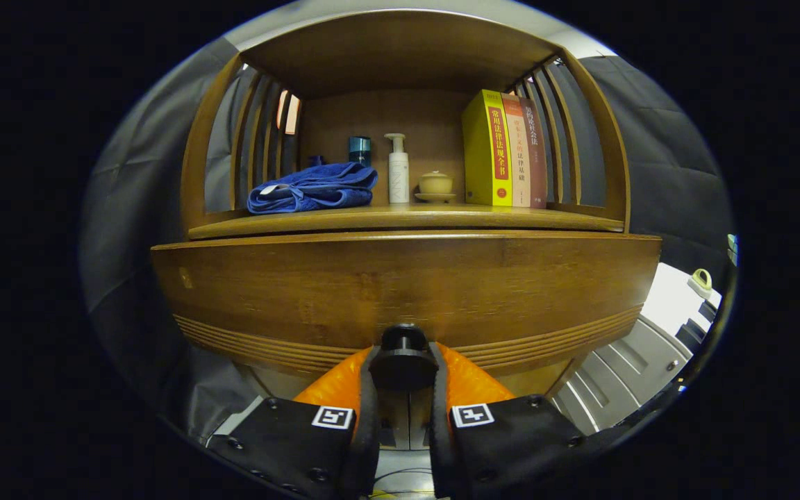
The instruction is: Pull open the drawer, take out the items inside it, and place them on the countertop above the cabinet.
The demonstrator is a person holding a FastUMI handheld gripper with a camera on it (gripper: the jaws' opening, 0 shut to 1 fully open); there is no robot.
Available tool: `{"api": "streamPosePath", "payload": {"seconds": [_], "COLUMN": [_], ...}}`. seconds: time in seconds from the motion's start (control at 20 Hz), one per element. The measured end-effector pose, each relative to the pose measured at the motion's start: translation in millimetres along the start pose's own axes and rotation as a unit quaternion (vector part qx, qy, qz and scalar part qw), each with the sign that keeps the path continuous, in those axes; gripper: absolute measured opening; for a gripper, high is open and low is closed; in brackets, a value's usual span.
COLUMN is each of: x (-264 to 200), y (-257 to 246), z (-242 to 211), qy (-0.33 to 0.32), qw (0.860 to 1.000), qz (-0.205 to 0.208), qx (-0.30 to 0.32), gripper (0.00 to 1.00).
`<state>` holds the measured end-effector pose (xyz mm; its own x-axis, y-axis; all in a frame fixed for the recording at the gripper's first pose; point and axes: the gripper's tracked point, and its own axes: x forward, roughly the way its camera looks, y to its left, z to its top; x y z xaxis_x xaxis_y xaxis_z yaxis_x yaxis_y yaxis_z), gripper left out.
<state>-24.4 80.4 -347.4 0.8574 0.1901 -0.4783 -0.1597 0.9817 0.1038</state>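
step: the drawer pull, basically. The tongs (403, 375) sit right at the dark round knob (403, 353) on the drawer front (400, 292), one finger on each side of it.

tongs: closed down narrow around the knob, and both fingers look like they press its sides, so it reads as a proper grip. Nothing else is held.

drawer: the front looks flush or barely out, and its inside can't be seen from here, so whatever's in it is anyone's guess.

surface: the top of the cabinet (407, 219) sits just above the drawer front. A folded blue towel (313, 187), a dark little jar (360, 149), a white pump bottle (397, 170), a small lidded cup (435, 184) and a few upright books (504, 149) are lined up there. The free patch looks like the front strip and the gap between the towel and the bottle.

how to do it well: the person wants to pull straight back along the drawer's run, level, no twisting, since a round knob slips out easily if the fingers tilt.

watch out: a jerk might rattle the bottle and books up top, so slow and steady probably wins.

next: probably let go once it's well open, then reach in.
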Motion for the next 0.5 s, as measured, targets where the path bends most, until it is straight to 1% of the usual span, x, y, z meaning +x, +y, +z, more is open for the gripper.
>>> {"api": "streamPosePath", "payload": {"seconds": [0.5], "x": [-61], "y": [1], "z": [-9], "qy": [0.018], "qw": [1.000], "qz": [0.006], "qx": [-0.002], "gripper": [0.38]}}
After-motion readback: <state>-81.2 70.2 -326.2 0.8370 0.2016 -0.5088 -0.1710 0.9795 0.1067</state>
